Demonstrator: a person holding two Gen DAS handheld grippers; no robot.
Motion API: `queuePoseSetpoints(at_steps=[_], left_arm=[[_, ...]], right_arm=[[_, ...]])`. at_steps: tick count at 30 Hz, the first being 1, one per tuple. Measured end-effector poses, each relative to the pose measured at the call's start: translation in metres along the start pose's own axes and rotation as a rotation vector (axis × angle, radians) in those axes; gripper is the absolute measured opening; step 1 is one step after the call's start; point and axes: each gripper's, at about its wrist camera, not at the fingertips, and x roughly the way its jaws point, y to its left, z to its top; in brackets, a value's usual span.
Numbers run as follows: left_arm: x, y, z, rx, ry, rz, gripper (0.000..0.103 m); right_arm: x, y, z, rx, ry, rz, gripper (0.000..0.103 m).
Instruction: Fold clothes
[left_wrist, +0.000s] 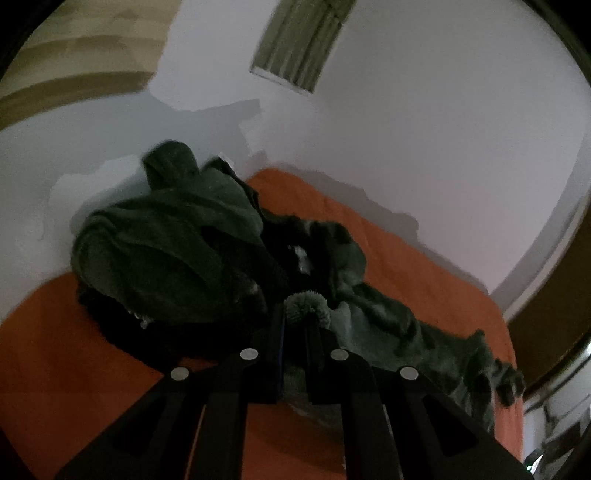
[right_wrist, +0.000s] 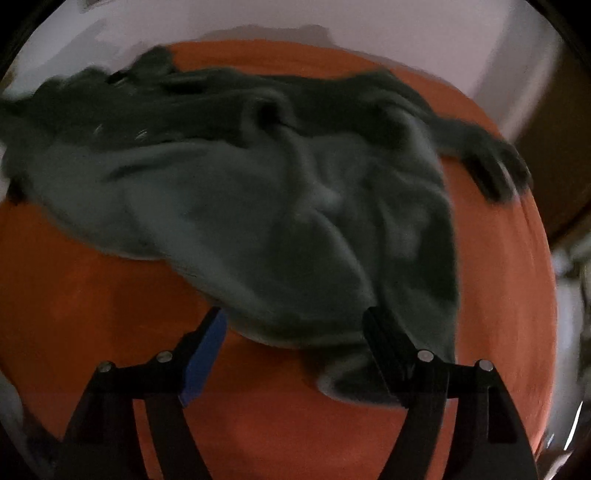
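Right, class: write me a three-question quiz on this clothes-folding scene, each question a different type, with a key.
1. True or false: the left claw is shut on a fold of the green garment.
2. Which claw stands open? A left, B right.
3. Fill in: the garment lies on an ______ sheet.

Key: 1 true. 2 B, the right claw is open, its pads not pressing the cloth. 3 orange.

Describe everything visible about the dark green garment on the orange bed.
The dark green garment looks like thick, fleecy fabric, crumpled and unfolded across the orange sheet. Its far end is bunched near the wall; a sleeve-like part trails right. The left tongs pinch a fuzzy edge; the right tongs stand open around its near hem.
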Motion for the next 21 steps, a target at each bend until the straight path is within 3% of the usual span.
queuePoseSetpoints(at_steps=[3, 5, 6, 7, 9, 11, 15, 21], left_arm=[[0.018, -0.017, -0.018, 0.079, 0.066, 0.017, 0.01], [0.03, -0.03, -0.032, 0.12, 0.11, 0.021, 0.018], [0.03, -0.035, -0.037, 0.123, 0.109, 0.035, 0.031], [0.031, -0.041, -0.042, 0.126, 0.108, 0.049, 0.052], [0.032, -0.052, -0.052, 0.135, 0.1, 0.078, 0.079], [0.029, -0.068, -0.061, 0.183, 0.07, 0.097, 0.08], [0.03, -0.11, -0.084, 0.323, 0.095, 0.063, 0.08], [0.044, -0.149, -0.146, 0.403, 0.264, -0.04, 0.08]], right_arm=[[0.003, -0.057, -0.015, 0.196, 0.034, 0.023, 0.075], [0.006, -0.091, -0.024, 0.311, 0.048, 0.034, 0.075], [0.006, -0.105, -0.028, 0.358, 0.055, 0.04, 0.075], [0.007, -0.113, -0.031, 0.386, 0.058, 0.041, 0.075], [0.007, -0.126, -0.036, 0.435, 0.063, 0.043, 0.075], [0.008, -0.128, -0.037, 0.437, 0.062, 0.044, 0.075], [0.007, -0.116, -0.036, 0.393, 0.059, 0.053, 0.075], [0.014, -0.114, -0.045, 0.367, 0.081, 0.02, 0.075]])
